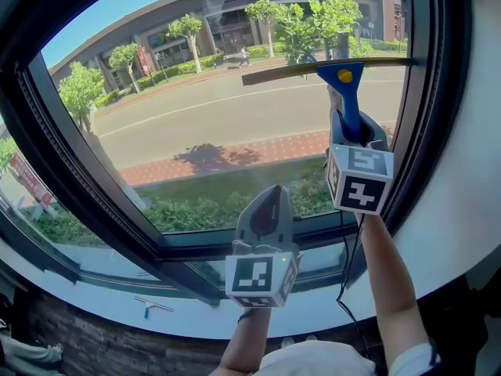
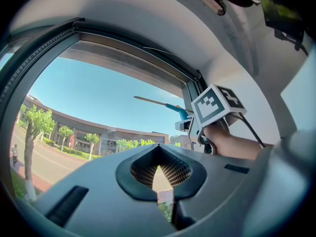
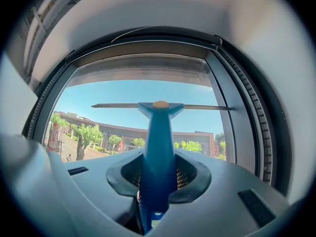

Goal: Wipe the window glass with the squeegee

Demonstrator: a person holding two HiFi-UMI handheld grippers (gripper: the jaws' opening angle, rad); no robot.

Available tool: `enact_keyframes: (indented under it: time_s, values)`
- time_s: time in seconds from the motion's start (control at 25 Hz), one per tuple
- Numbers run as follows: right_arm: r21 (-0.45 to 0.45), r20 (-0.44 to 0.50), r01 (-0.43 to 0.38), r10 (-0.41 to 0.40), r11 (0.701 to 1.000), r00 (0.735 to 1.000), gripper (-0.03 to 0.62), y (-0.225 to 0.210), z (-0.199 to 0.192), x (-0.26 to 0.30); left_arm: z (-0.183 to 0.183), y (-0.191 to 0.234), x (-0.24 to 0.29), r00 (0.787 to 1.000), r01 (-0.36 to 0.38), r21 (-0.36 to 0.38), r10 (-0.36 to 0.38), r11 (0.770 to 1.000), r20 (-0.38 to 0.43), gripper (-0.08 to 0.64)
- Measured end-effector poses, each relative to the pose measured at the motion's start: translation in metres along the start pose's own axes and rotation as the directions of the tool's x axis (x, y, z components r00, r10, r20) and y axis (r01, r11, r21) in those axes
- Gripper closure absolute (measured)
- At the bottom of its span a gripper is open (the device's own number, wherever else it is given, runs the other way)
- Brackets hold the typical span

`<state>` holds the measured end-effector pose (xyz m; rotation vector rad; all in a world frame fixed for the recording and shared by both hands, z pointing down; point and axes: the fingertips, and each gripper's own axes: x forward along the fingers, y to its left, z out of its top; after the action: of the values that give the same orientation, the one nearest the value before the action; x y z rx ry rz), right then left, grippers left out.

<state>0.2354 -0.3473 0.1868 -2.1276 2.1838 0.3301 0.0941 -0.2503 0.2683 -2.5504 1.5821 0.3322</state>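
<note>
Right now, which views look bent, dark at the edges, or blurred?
Head view: strong fisheye curves the window frame; bright sun outside, dim room below. Left gripper view: dark corners, the left gripper soft up close. Right gripper view: round black border, squeegee sharp against the sky.

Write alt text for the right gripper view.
Jaws shut on a blue squeegee, its handle running straight up the middle. Its blade lies level across the window glass, right end at the dark frame; sky, trees and a building beyond.
</note>
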Motion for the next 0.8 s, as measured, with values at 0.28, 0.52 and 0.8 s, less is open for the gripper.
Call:
enact_keyframes:
  time_s: [0.28, 0.52, 0.8]
  values:
    - [0.013, -0.034, 0.001, 0.0, 1.0, 0.999, 0.483, 0.002, -0.029, -0.01, -0.008, 0.0, 0.0, 1.0, 0.005, -0.007, -0.005, 1.0, -0.009, 0.566]
    - [0.017, -0.065, -0.004, 0.006, 1.0, 0.998, 0.483, 0.002, -0.052, -0.022, -0.017, -0.002, -0.002, 0.999, 0.012, -0.019, -0.012, 1.0, -0.035, 0.566]
    - [0.031, -0.108, -0.005, 0.008, 1.0, 0.994, 0.483, 0.003, -0.076, -0.033, -0.025, -0.005, -0.002, 0.998, 0.009, -0.034, -0.011, 0.999, -0.064, 0.566]
